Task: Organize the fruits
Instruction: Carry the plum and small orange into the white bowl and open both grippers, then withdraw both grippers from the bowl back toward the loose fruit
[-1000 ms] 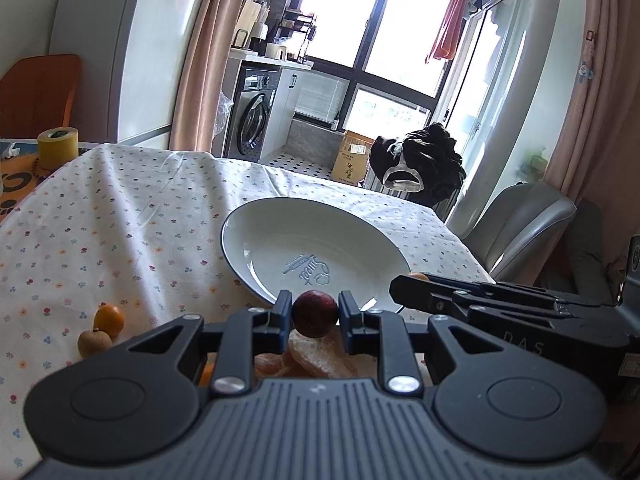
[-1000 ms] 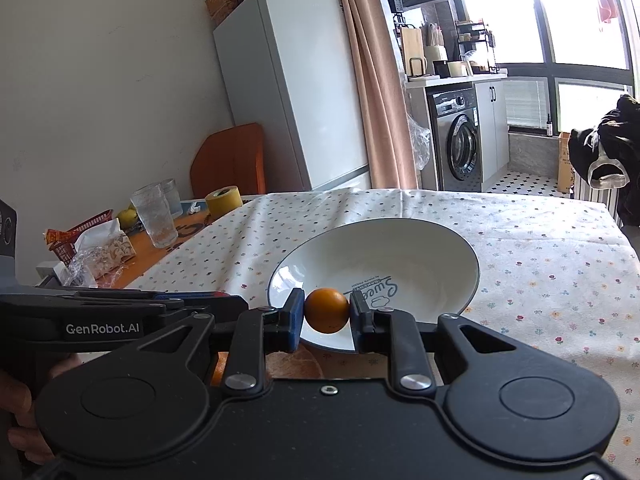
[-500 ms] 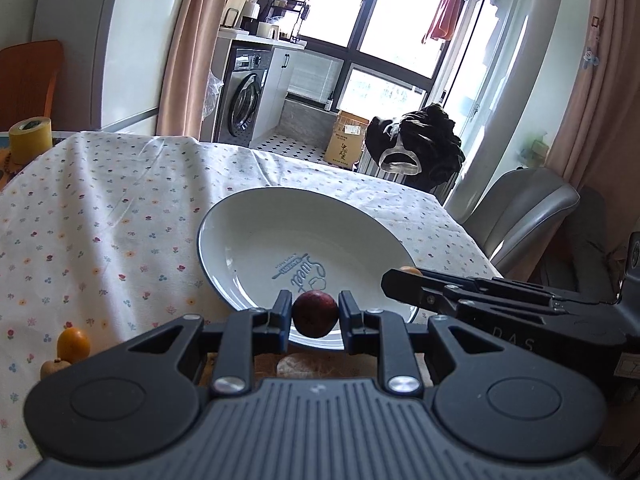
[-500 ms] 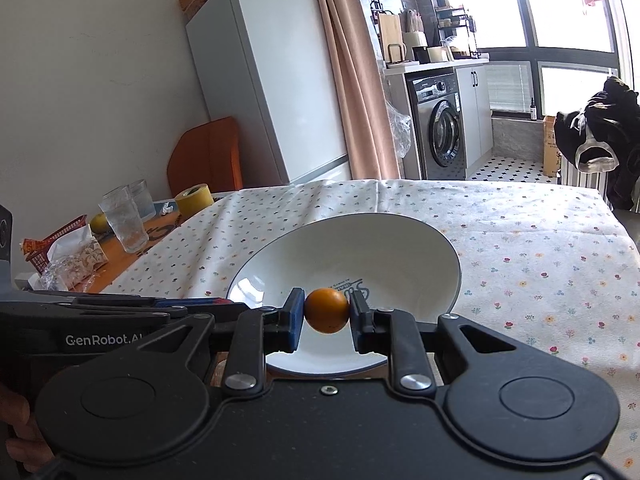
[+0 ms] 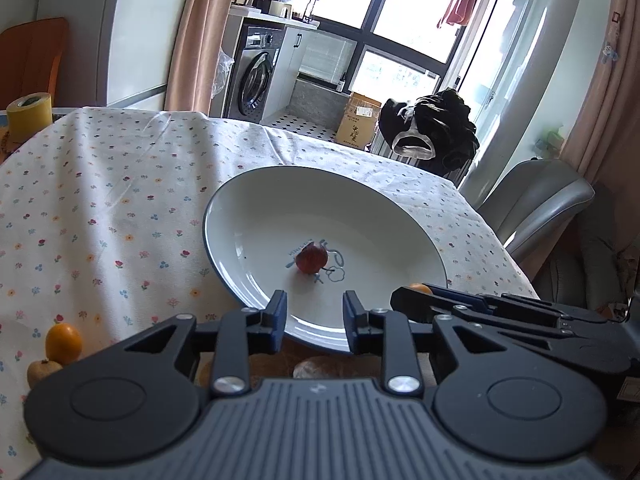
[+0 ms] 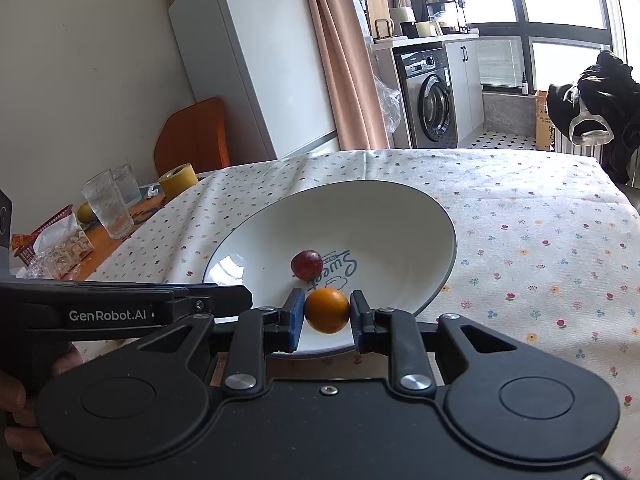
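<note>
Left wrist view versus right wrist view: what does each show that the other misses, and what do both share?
Only the left wrist view shows an orange fruit and a brownish fruit on the tablecloth, and the open left gripper. Only the right wrist view shows drinking glasses and the right gripper shut on an orange. Both show the white plate holding a red fruit.

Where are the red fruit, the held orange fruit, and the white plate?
red fruit (image 5: 311, 258), left wrist view, centre of its skin.
orange fruit (image 6: 327, 310), right wrist view, middle of its front.
white plate (image 6: 416, 216), right wrist view, bare inner wall.
</note>
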Demonstrator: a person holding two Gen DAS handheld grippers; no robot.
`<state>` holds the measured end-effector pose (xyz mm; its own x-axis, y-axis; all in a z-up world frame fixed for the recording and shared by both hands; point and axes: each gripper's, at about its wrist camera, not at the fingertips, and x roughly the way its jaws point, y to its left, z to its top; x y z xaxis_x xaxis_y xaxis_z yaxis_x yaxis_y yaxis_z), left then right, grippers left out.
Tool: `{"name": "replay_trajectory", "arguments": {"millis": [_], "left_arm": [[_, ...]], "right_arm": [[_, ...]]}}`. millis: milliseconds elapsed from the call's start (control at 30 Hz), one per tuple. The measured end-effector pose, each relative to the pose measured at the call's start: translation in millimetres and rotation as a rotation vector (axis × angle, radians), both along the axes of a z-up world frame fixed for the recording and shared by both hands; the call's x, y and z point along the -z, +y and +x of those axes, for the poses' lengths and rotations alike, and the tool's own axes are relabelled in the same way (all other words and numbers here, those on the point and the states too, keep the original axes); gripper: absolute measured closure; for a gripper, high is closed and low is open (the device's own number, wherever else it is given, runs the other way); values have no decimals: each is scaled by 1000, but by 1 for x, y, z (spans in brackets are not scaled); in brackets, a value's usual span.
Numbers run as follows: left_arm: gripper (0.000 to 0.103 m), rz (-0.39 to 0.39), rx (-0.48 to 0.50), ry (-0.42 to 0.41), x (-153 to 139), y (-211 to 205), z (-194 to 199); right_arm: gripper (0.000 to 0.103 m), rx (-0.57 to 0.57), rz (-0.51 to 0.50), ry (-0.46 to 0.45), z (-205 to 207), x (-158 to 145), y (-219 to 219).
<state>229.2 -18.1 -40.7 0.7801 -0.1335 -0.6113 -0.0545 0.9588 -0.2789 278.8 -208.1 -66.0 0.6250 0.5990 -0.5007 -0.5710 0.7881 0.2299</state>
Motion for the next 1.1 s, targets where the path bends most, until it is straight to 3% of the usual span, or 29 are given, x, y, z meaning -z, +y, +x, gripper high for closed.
{"name": "replay_trajectory", "arguments": {"millis": [133, 267, 467, 767, 900, 1100], "left_arm": [[69, 3, 11, -2, -4, 1, -4], [50, 29, -5, -8, -10, 4, -11], [31, 95, -52, -35, -20, 8, -30], [24, 151, -84, -58, -31, 19, -59], [17, 144, -99, -72, -38, 26, -71], [7, 155, -65, -95, -44, 24, -90]], "right_arm": [[73, 24, 11, -7, -3, -3, -1], [60, 45, 17, -16, -9, -5, -5], [47, 69, 18, -14, -22, -6, -11], [26, 46, -11, -48, -48, -18, -8], [21, 43, -17, -55, -57, -23, -9], [4, 50, -15, -73, -74, -27, -12]]}}
